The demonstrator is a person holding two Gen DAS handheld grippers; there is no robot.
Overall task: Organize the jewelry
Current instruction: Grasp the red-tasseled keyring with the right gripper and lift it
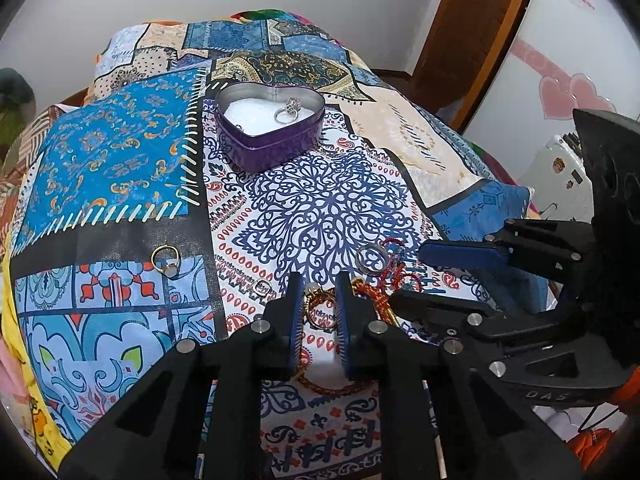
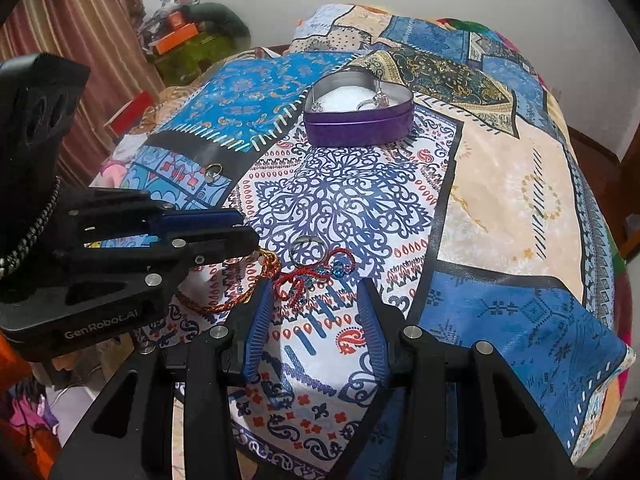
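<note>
A purple heart-shaped tin (image 1: 276, 142) sits far on the patterned cloth, with a stone ring (image 1: 287, 110) inside; it also shows in the right wrist view (image 2: 360, 124). My left gripper (image 1: 319, 285) is open around a gold ring (image 1: 320, 310) on the cloth, beside a gold-red cord bracelet (image 1: 376, 300). A silver ring (image 1: 372, 259) and a red cord bracelet (image 1: 396, 270) lie to the right. A gold ring with a pale stone (image 1: 166, 261) lies left. My right gripper (image 2: 316, 290) is open just before the red bracelet (image 2: 308, 276).
A small silver ring (image 1: 262, 287) lies left of my left gripper. The patterned cloth (image 1: 320, 200) covers a domed surface that drops off at the sides. A wooden door frame (image 1: 472, 40) and white wall are behind. Clutter and a curtain (image 2: 80, 40) stand left.
</note>
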